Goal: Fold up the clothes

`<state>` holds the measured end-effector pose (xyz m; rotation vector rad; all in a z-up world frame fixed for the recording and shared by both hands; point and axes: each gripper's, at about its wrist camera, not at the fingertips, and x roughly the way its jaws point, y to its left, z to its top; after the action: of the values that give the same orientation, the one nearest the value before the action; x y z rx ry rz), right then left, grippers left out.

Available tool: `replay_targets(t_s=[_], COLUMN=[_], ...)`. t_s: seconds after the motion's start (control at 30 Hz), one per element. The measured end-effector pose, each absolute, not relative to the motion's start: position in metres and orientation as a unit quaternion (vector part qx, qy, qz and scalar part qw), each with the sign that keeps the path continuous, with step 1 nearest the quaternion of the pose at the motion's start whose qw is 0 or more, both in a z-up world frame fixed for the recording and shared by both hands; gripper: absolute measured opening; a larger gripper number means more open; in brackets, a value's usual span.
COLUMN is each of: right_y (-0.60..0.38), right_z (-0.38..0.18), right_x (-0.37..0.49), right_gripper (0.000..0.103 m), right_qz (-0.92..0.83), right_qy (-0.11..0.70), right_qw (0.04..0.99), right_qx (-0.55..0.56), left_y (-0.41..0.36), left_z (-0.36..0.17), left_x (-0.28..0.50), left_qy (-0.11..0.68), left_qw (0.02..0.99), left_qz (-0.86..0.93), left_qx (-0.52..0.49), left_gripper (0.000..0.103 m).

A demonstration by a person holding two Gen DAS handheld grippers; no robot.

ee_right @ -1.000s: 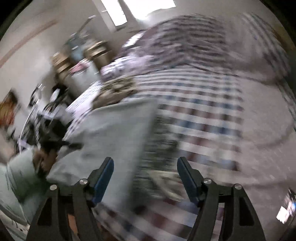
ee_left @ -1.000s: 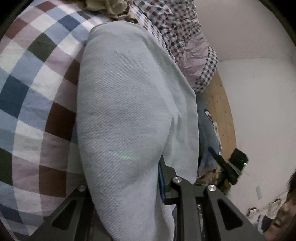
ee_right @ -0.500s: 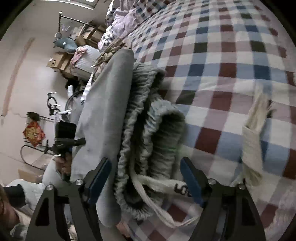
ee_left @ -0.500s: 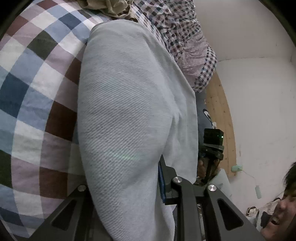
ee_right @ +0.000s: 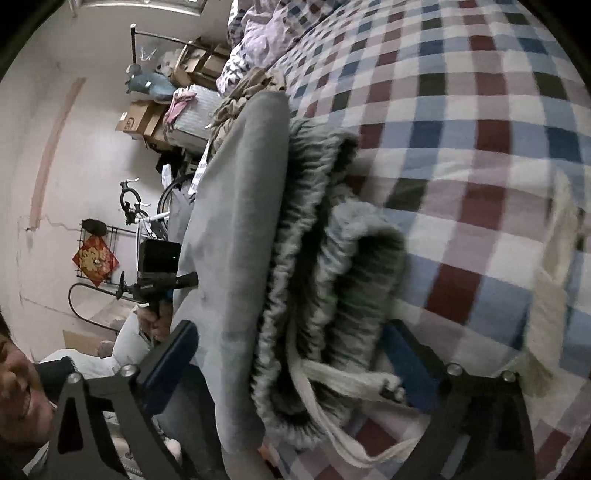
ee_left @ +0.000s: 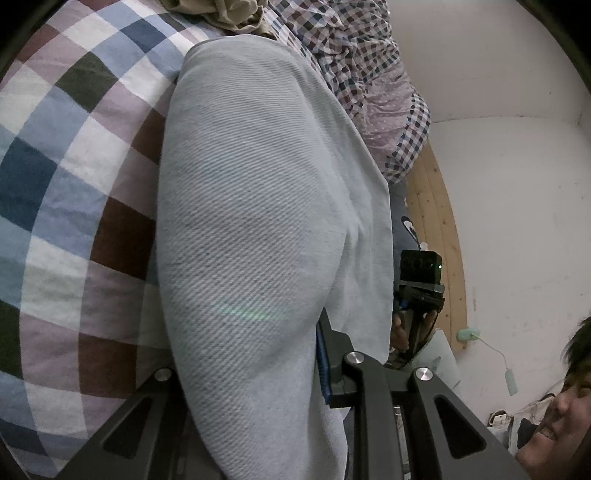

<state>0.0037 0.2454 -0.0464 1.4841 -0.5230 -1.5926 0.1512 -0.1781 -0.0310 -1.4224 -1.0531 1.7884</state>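
Now the right tongs (ee_right: 291,365) sit nearer the folded grey trousers (ee_right: 236,229) than half a second ago: the gathered waistband bulges between the two spread blue-padded fingers, where before it lay a little ahead of them. A second ago that view was a blur across the bed; it is sharp now, apart from some smearing at the far edge of the bedsheet. The left tongs (ee_left: 243,373) have hardly shifted, still clamped on the trousers (ee_left: 258,206), one finger on each side of the cloth with the fabric draped over and between them.

Relative to the trousers: the checked bedsheet (ee_left: 70,192) lies directly underneath them, its squares blue, maroon, white and dark green, slightly rumpled. The trousers themselves are a thick fold of pale grey twill with fine diagonal ribbing on the leg side, and a ruched, elastic waistband (ee_right: 325,266) stacked in soft ridges at the other end. A flat cream drawstring (ee_right: 343,384) trails out of the waistband toward the right tongs. Beyond the far end of the trousers a crumpled beige garment (ee_left: 218,14) rests on the sheet, and past that a small-checked quilt (ee_left: 354,66) is heaped.
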Motion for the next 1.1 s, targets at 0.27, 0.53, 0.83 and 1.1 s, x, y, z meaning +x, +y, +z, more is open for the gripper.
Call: replay_targets(t_s=[0.27, 0.53, 0.83, 1.1], right_y=[0.218, 0.210, 0.189, 0.170], right_z=[-0.043, -0.050, -0.039, 0.004], right_x=[0.009, 0.009, 0.014, 0.057], right_gripper=[0.103, 0.103, 0.054, 0.039], right_qz=[-0.623, -0.619, -0.684, -0.780], right_qy=[-0.171, -0.186, -0.135, -0.075], right_qw=[0.452, 0.453, 0.383, 0.314], right_qx=[0.616, 0.614, 0.606, 0.536], left_y=[-0.179, -0.180, -0.178, -0.169], left_z=[-0.032, -0.032, -0.027, -0.007], left_x=[0.153, 0.155, 0.158, 0.165], left_qy=[-0.396, -0.392, -0.376, -0.320], left_qw=[0.308, 0.310, 0.304, 0.283], left_qz=[0.678, 0.680, 0.692, 0.726], left_qx=[-0.538, -0.537, -0.536, -0.539], left_gripper=[0.022, 0.022, 0.022, 0.017])
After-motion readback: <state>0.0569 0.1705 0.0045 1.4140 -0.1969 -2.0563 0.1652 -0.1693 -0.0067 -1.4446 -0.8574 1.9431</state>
